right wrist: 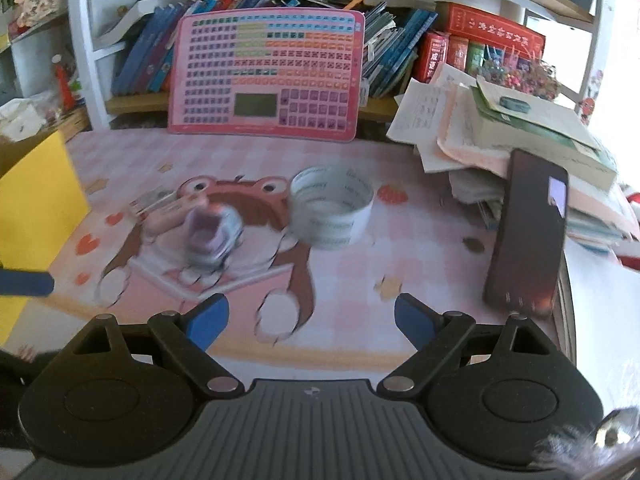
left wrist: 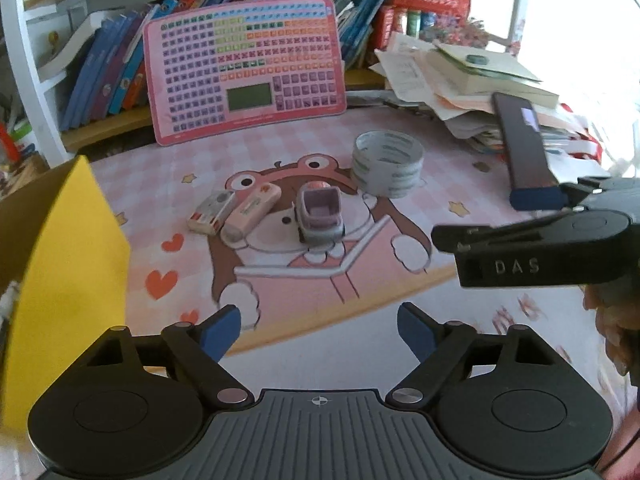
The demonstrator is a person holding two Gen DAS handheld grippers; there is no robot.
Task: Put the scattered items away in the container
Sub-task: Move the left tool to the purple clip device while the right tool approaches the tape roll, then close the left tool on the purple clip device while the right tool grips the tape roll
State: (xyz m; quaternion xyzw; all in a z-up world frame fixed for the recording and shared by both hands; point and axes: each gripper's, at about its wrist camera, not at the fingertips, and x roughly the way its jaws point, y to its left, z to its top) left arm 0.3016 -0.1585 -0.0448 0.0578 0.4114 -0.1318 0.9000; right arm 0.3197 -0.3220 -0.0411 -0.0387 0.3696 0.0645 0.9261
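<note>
You are holding the left tool low at the bottom of its own view with its blue pads spread wide and nothing between them, so it is sitting ready rather than committed to any one item. The right tool is likewise gaping wide and carrying nothing; in the left view it is reaching in from the right edge, one blue pad lying near the dark phone without clearly touching it.

The scattered items are lying together in the middle of the pink cartoon mat on the table. The two pale erasers are resting side by side and touching, just left of centre. The small purple and grey toy car is standing just to their right, and the stack of tape rolls is sitting a little above and right of the car. All of them are open from above, which suits a top grasp.

The container, a cardboard box with a yellow flap, is standing at the left edge of both views, closest to your left tool. That placement is favouring the left side for short carries, I judge, and none of the items appears to be inside yet.

The right view is smearing around the car, so its details there are unreliable. The phone is leaning against the paper pile at the upper right, where a careless sweep could tip it.
</note>
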